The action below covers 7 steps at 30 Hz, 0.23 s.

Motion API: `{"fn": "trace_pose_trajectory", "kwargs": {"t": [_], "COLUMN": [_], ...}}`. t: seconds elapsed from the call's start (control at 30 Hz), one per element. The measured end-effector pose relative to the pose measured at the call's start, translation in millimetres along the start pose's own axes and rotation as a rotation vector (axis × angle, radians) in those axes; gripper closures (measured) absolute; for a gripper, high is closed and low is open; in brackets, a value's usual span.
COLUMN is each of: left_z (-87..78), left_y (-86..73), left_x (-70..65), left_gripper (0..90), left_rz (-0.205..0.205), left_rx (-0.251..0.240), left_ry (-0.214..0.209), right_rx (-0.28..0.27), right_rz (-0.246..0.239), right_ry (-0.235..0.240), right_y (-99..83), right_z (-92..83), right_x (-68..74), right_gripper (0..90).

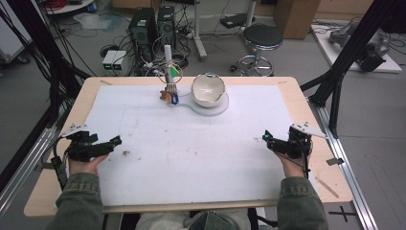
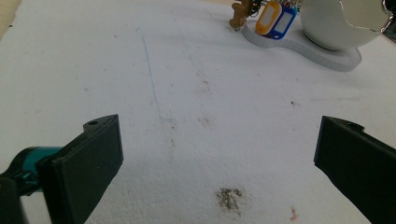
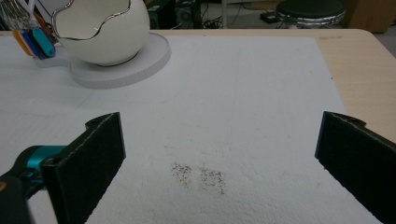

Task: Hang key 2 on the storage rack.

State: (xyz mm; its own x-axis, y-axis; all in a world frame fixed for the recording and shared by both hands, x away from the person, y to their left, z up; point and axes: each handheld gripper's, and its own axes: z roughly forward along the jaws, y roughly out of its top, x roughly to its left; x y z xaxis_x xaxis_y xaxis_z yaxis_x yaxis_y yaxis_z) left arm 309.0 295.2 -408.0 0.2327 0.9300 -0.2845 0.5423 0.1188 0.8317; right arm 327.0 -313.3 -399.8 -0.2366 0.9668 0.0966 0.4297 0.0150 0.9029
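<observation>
**Mia:** Where are the two grabbers?

**Ben:** The left gripper point(image 1: 116, 140) is at the near left of the white mat point(image 1: 191, 158). The right gripper point(image 1: 266, 135) is at the near right. A hand holds each one. They are well apart from each other.

**Mia:** Are they grabbing anything?

**Ben:** No. In the left gripper view the two black jaws stand wide apart, with bare mat between them. The right gripper view shows the same thing. Both are let go and hold nothing.

**Mia:** What is that white thing far away?

**Ben:** That is an egg-shaped bowl point(image 1: 208, 89). Its top edge is jagged like a cracked shell, with a shiny rim. It sits on a flat white base point(image 1: 221, 108) at the far middle of the mat.

**Mia:** And the little colored bits?

**Ben:** Those are key tags point(image 1: 171, 96). They hang just left of the bowl, on the thin end of the same base. In the left gripper view I see an orange tag point(image 2: 267, 17) and a blue tag point(image 2: 283, 23) side by side, and a small brown charm point(image 2: 239, 14) next to them.

**Mia:** Are the grabbers close to them?

**Ben:** No. The bowl and tags are far from both.

**Mia:** Is the mat clean?

**Ben:** Not really. There is a dark smudge point(image 2: 229, 198) near the left gripper and more specks point(image 3: 200, 176) near the right one.
</observation>
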Motion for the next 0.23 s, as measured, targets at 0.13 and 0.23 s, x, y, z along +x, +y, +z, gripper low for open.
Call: {"fn": "trace_pose_trajectory", "kwargs": {"t": [0.13,0.23], "left_z": [-0.1,1.0], "left_y": [-0.6,-0.6], "left_x": [0.3,0.2], "left_gripper": [1.7,1.7], "left_rz": [-0.001,-0.001], "left_rx": [0.001,0.001], "left_ry": [-0.004,-0.008], "right_rx": [-0.01,-0.015], "right_rz": [-0.01,-0.008], "right_ry": [0.013,0.03], "right_y": [0.5,0.3], "right_z": [-2.5,-3.4], "right_x": [1.2,2.0], "right_gripper": [0.6,0.5]}}
